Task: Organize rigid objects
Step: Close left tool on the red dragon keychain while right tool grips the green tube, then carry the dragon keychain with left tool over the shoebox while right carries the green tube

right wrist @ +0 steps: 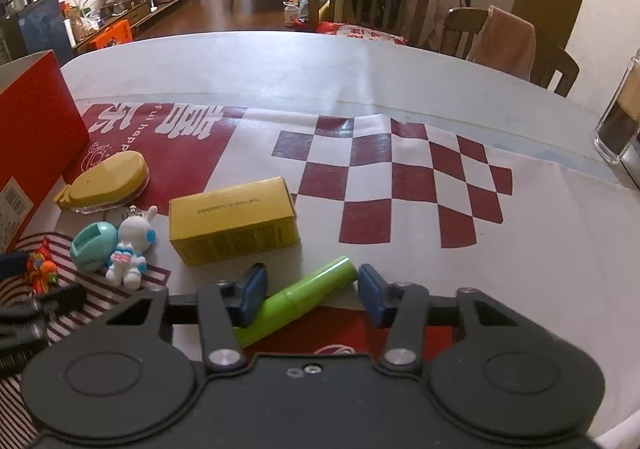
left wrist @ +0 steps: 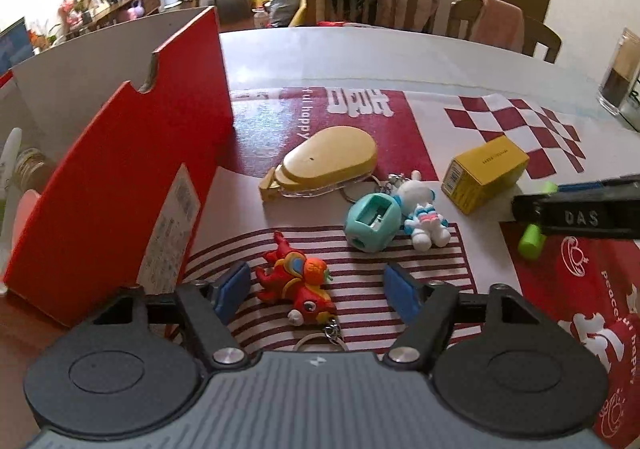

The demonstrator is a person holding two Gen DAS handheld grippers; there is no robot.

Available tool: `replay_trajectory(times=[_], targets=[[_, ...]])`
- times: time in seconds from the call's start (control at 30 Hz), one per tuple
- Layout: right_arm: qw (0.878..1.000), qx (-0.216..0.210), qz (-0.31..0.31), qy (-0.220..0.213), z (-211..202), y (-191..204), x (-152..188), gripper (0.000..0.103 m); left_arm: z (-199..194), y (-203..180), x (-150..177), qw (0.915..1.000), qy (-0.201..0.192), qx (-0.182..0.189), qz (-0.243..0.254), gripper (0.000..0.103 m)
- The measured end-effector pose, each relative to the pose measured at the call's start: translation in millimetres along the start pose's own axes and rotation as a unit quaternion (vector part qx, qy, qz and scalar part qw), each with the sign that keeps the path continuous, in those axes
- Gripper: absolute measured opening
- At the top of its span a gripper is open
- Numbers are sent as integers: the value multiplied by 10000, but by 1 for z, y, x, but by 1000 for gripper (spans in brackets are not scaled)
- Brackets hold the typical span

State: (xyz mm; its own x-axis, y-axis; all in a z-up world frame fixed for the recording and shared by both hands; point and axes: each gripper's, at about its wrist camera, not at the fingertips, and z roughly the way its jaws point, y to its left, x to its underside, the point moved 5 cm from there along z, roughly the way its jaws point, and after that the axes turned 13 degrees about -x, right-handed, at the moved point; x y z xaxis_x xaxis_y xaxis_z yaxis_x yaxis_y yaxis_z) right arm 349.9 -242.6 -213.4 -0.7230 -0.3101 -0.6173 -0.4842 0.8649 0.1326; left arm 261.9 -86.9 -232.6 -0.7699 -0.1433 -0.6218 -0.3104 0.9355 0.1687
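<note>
- Left gripper (left wrist: 318,291): jaws spread wide, blue ribbed pads, holding nothing; a glossy red moulded dragon keychain (left wrist: 296,283) lies on the table between the fingers, its metal ring (left wrist: 320,343) trailing toward the gripper body
- Right gripper (right wrist: 312,291): jaws apart, nothing clamped; a smooth lime-green plastic tube (right wrist: 298,299) lies slantwise between the fingers, its lower part just beside or touching the left pad, can't tell which
- Red cardboard box (left wrist: 120,169), open-topped, matte walls with a notched rim and a printed label, stands at the left of the table
- Yellow oval plastic case (left wrist: 330,161) on a clear base, rounded and glossy, lies near the box's corner
- Teal rounded pencil sharpener (left wrist: 372,223) with a rectangular slot, touching a white rabbit figurine keychain (left wrist: 422,215) lying on its back
- Yellow rectangular carton (right wrist: 232,225), sharp-edged, fine print on its side, sits beyond the green tube
- Tablecloth (right wrist: 400,89): glossy sheet, red-and-white checks, stripes and lettering
- Clear glass container (right wrist: 618,125), dark contents, at the far right edge
</note>
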Motion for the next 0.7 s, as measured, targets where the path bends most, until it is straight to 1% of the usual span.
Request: replay_trajectory(times=[0.03, 0.07, 0.1, 0.13, 0.2, 0.37, 0.5, 0.6, 0.7], targets=[[10000, 6, -3, -8, -1, -1, 0, 40, -1, 1, 0, 10000, 8, -45, -35, 61], [10000, 10, 9, -18, -2, -2, 1, 35, -1, 2, -1, 10000, 10, -66, -58, 58], [10000, 7, 38, -26, -3, -2, 2, 30, -1, 4, -1, 9999, 11, -69, -78, 53], [10000, 0, 60, -34, -4, -3, 2, 28, -2, 4, -1, 9999, 5, -70, -87, 46], [9999, -22, 91, -50, -7, -4, 4, 21, -3, 6, -1, 9999, -26, -61, -78, 38], [9997, -171, 138, -145, -24, -1, 11, 18, -7, 7, 3, 10000, -20, 9, -77, 38], [9992, -321, 110, -233, -47, 7, 17, 16, -14, 9, 7, 9999, 17, 76, -73, 38], [9985, -450, 104, -300, -63, 15, 19, 15, -20, 13, 10, 9998, 83, 177, -107, 38], [9977, -580, 58, -332, -79, 25, 22, 15, -31, 16, 11, 9994, 68, 333, -120, 38]])
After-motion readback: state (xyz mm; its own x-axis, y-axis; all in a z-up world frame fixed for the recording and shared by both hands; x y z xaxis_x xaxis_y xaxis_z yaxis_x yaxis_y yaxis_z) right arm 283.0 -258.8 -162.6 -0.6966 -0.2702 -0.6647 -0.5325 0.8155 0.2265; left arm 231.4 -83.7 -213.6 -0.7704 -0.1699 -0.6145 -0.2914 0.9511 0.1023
